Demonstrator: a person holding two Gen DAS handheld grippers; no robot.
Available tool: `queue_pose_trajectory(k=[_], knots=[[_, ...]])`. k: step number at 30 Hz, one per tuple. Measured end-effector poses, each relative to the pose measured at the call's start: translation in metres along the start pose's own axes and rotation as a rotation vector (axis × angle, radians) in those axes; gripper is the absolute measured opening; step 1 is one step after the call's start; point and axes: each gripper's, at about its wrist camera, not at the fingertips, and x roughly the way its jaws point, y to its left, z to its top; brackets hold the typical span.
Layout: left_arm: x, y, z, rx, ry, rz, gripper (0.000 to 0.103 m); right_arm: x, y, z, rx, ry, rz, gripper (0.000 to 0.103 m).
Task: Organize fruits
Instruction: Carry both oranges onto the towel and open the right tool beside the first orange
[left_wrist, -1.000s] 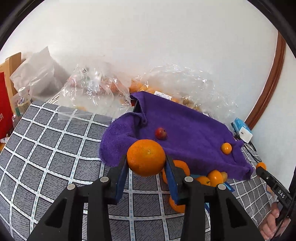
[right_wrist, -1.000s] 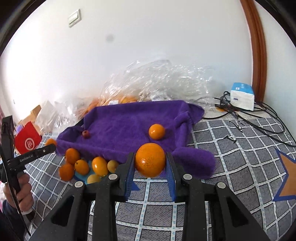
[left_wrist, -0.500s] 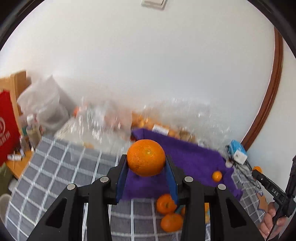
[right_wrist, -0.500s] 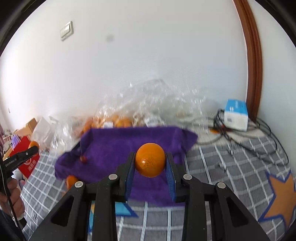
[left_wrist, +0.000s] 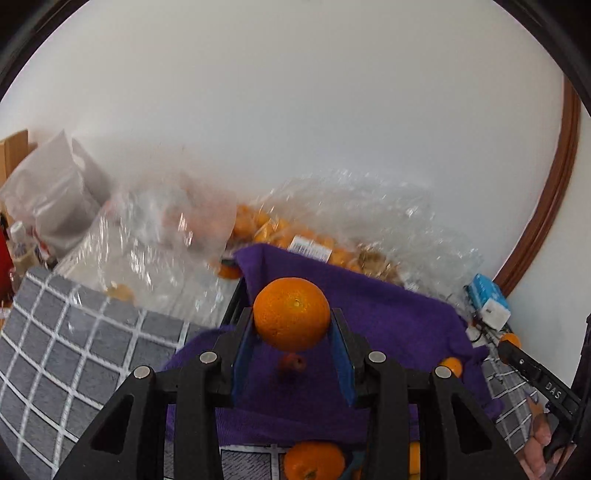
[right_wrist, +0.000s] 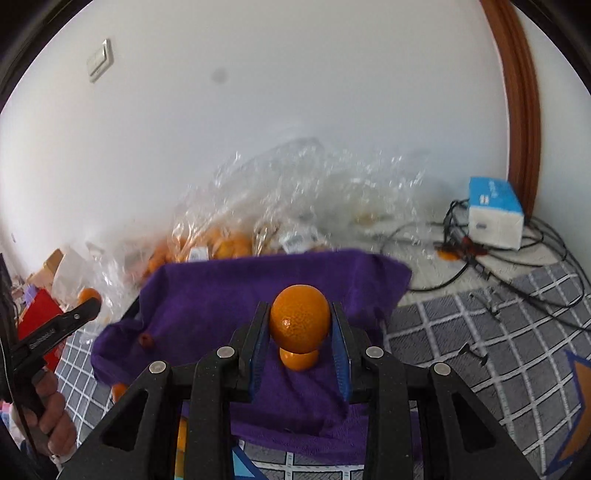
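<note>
My left gripper (left_wrist: 291, 334) is shut on an orange (left_wrist: 291, 314) and holds it above a purple towel (left_wrist: 399, 325). A small red fruit (left_wrist: 293, 363) and a small orange (left_wrist: 451, 365) lie on the towel. My right gripper (right_wrist: 300, 332) is shut on another orange (right_wrist: 300, 318) above the same towel (right_wrist: 207, 295), over a small orange (right_wrist: 299, 359). The small red fruit (right_wrist: 146, 340) lies at the towel's left. More oranges (left_wrist: 314, 459) lie on the mat in front of the towel.
Clear plastic bags with fruit (left_wrist: 280, 229) (right_wrist: 225, 243) lie behind the towel against the white wall. A blue-white box (right_wrist: 495, 218) and black cables (right_wrist: 517, 280) are at the right. A grey checked mat (left_wrist: 74, 343) covers the surface. Cardboard and a red bag (right_wrist: 37, 310) stand left.
Both grippers have tipped down and come closer to the towel, each still holding its orange. The towel fills more of both views.
</note>
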Motion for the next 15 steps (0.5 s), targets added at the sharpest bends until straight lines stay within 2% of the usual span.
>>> queue_pose_trajectory(k=[2,9,15], knots=[[0.005,0.001,-0.007,0.015,0.027,-0.011,0.037,0.009,0.000,-0.004,-0.020,0.051,0.009,0.032],[0.005,0.007,-0.012,0.004,0.016,0.029,0.037,0.031,0.009,-0.022,-0.064,0.160,-0.004,0.032],[0.020,0.009,-0.018,-0.016,0.100,0.048,0.037,0.044,0.015,-0.029,-0.092,0.202,-0.025,0.032]])
